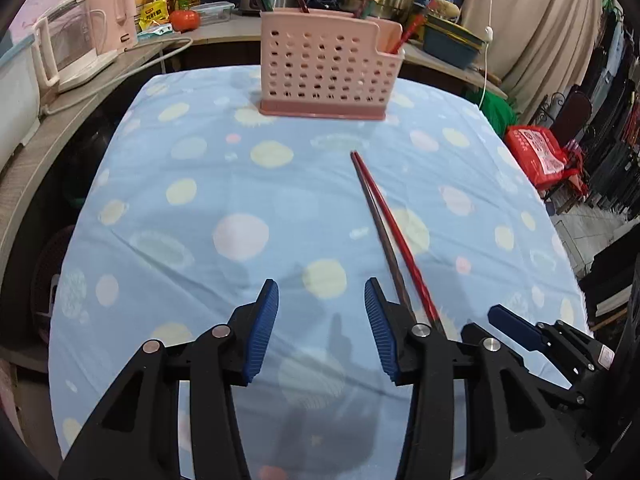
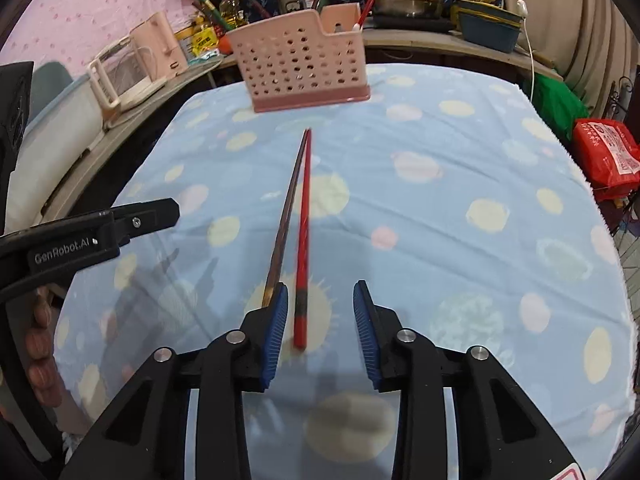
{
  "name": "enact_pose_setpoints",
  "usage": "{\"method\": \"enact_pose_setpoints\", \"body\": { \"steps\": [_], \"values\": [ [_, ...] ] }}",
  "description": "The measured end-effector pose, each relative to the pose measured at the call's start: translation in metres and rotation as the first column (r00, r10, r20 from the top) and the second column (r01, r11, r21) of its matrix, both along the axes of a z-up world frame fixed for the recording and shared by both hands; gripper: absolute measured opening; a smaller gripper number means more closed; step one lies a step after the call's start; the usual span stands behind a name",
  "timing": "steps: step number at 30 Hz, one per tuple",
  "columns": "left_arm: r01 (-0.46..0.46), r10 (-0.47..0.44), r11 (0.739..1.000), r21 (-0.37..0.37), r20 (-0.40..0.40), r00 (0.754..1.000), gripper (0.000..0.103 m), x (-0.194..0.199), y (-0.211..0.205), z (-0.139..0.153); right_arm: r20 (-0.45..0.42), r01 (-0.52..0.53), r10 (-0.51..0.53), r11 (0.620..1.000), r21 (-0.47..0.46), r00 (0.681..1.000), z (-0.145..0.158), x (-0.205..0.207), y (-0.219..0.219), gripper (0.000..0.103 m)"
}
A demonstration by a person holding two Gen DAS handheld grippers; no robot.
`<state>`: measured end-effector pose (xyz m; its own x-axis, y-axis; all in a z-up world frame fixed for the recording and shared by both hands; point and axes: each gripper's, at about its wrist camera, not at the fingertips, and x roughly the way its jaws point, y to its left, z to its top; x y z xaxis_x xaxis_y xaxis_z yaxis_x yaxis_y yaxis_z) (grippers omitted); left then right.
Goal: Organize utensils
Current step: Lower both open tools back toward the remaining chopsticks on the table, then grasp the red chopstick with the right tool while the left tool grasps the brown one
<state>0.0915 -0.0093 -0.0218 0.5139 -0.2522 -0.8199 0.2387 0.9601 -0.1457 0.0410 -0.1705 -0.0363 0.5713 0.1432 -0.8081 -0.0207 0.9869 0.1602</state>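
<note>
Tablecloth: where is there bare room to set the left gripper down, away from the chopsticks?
Free: the cloth left of the chopsticks, from the pink utensil holder down to the left gripper. Also the cloth's right side, seen from the right wrist. Crowded: around the right gripper, where the chopstick ends lie.

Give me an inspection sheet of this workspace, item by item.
Surface: table under blue cloth with pastel dots.
Job's things: red chopstick and dark brown chopstick lying together; pink perforated plastic utensil holder behind, upright.
Clutter: nothing seen on the cloth.
Grippers: right tongs open, straddling the red chopstick's end; left tongs open, empty.
Cables: white cord on the side counter.
Surroundings: glass kettle, metal pots, oil bottles.
</note>
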Motion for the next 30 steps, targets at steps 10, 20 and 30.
{"method": "enact_pose_setpoints", "body": {
  "steps": [10,20,30],
  "values": [
    [0.04,-0.04,0.999,0.001,-0.012,0.999,0.043,-0.028,-0.016,-0.016,-0.03,-0.031,0.03,0.999,-0.015,0.999,-0.02,-0.002,0.013,0.016],
    [0.073,-0.073,0.997,-0.008,-0.024,0.997,0.043,-0.036,-0.028,-0.023,-0.028,0.015,-0.015,1.0,-0.006,1.0,-0.024,-0.009,0.001,0.007],
    [0.116,-0.116,0.993,0.006,-0.03,0.993,0.042,-0.033,-0.059,-0.036,-0.022,0.064,-0.064,0.998,0.017,0.998,-0.02,-0.022,-0.019,0.007]
  ]
}}
